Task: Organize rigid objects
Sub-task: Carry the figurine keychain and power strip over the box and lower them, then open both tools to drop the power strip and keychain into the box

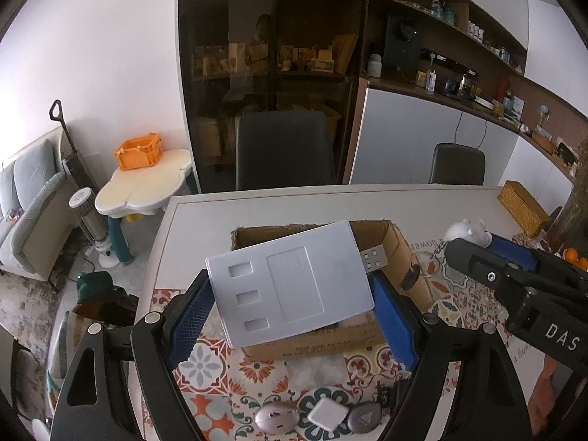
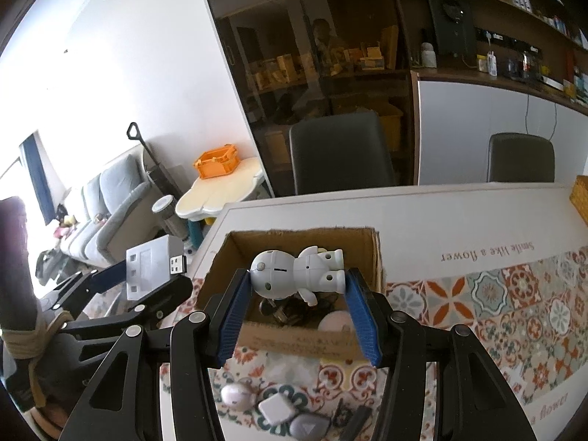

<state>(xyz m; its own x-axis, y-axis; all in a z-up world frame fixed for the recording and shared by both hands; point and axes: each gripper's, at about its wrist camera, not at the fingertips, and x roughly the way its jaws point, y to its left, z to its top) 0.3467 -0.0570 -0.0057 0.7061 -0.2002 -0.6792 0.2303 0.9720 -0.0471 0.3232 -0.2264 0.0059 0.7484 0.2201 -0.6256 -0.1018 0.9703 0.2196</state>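
Note:
My left gripper (image 1: 290,286) is shut on a flat silver USB device (image 1: 290,281) with its plug pointing right, held above the open cardboard box (image 1: 398,250). It also shows in the right wrist view (image 2: 149,266). My right gripper (image 2: 297,275) is shut on a white toy figure keychain (image 2: 299,270), lying sideways over the same box (image 2: 367,246). The figure (image 1: 465,231) and its chain show at right in the left wrist view. Small objects lie inside the box, partly hidden.
On the patterned tablecloth (image 2: 496,305) in front lie a silver oval gadget (image 1: 275,419), a white square piece (image 1: 328,414), a grey oval piece (image 1: 364,418) and a dark object. A woven box (image 1: 522,207) stands far right. Chairs (image 1: 284,150) stand behind the table.

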